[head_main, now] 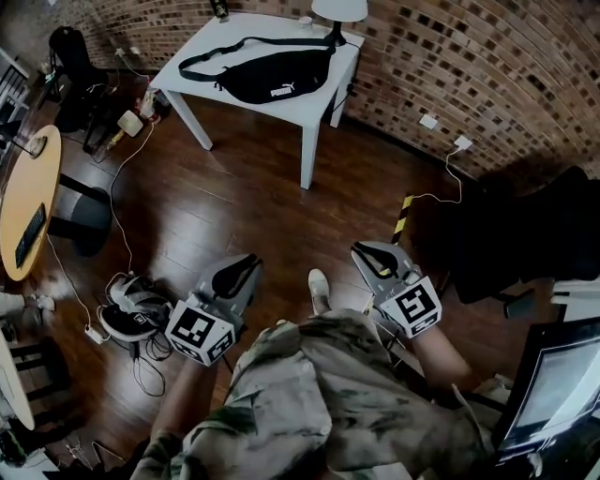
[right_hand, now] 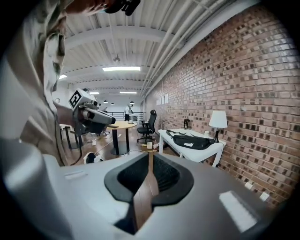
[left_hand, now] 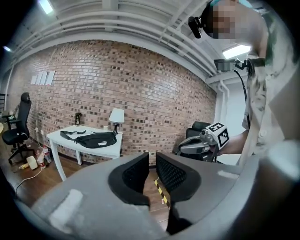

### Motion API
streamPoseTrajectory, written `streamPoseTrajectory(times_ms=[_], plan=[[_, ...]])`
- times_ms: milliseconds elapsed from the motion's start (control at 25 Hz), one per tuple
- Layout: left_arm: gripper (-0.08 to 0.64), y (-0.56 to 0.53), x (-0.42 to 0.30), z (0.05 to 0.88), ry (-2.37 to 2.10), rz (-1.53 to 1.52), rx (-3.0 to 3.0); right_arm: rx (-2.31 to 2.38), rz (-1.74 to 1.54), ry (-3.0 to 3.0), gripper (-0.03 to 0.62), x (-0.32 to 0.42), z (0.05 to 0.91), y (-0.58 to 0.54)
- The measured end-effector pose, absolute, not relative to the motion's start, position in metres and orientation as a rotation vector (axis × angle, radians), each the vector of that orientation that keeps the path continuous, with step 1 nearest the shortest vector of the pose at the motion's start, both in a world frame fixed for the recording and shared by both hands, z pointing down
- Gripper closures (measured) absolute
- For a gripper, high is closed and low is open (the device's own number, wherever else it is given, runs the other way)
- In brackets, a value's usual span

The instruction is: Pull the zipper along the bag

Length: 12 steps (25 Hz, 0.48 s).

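Note:
A black waist bag lies on a white table against the brick wall, far from both grippers. It also shows small in the left gripper view as the bag and in the right gripper view as the bag. My left gripper is held low over the wooden floor, near the person's legs. Its jaws stand a narrow gap apart with nothing between them. My right gripper hovers beside it. Its jaws are together at the tips and hold nothing.
A white lamp stands at the table's far corner. A round wooden table and a black office chair are at the left. Cables and shoes lie on the floor. A dark chair and a monitor are at the right.

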<state>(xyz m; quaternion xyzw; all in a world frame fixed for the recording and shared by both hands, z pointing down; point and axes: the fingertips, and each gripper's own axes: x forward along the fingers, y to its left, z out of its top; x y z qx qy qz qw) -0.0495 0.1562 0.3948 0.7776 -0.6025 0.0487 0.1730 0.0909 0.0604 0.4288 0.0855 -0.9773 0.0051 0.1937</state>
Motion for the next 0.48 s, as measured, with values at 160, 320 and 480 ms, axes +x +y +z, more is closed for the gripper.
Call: streamPoseTrajectory(times_ms=[160,320,480], plan=[[0.511,0.222,-0.035,0.398,-1.647,0.134,2.254,0.304,0.010,-2.753,0.557,0.101,0.416,0.128],[0.511,0.271,-0.023,0.400,-1.633,0.140,2.250,0.322,0.020,-2.758,0.557,0.111,0.405,0.182],[0.511,0.293,-0.002,0.398,-1.610,0.129,2.251,0.328,0.002,-2.788,0.557,0.135,0.390,0.214]])
